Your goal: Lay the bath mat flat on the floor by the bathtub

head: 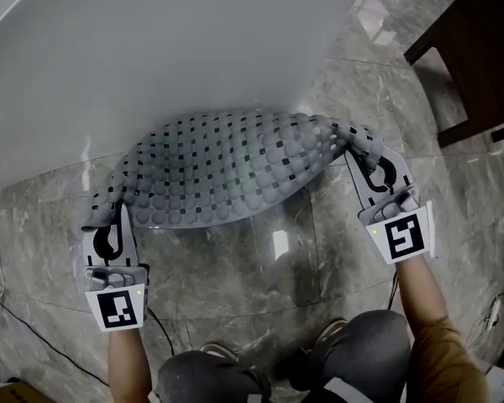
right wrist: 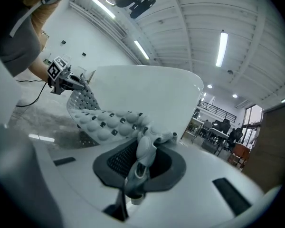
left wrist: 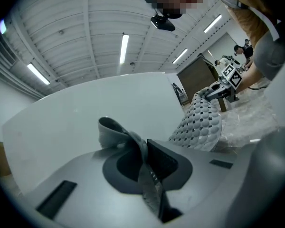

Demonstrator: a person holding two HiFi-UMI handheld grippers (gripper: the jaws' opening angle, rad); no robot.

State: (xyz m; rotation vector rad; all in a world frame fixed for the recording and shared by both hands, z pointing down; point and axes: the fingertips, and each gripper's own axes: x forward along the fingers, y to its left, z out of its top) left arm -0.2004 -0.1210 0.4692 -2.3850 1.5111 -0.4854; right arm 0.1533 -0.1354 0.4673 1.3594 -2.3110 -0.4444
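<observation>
The grey bath mat [head: 235, 166], studded with round bumps and small square holes, is held stretched across the middle of the head view, just in front of the white bathtub [head: 151, 49] that fills the upper left of the frame. It is not laid flat: its middle bulges in a broad arch, and its two ends are lifted and crumpled. Whether its lower edge touches the floor cannot be told. The mat's left end is pinched by the left gripper [head: 113, 212] at the lower left; in the left gripper view a folded edge of the mat is seen clamped between fingers pressed nearly together. The right end is pinched by the right gripper [head: 361, 154] at the centre right; in the right gripper view a bunched corner of the mat is squeezed between its closed fingers. A marker cube [head: 118, 307] is carried behind the left fingers and another [head: 403, 236] behind the right. Glossy grey marble floor [head: 260, 259] is seen beneath the mat. The person's knees [head: 370, 351] are shown at the bottom edge, a dark cable [head: 34, 334] runs across the lower left, and dark wooden furniture [head: 479, 49] stands at the upper right.
</observation>
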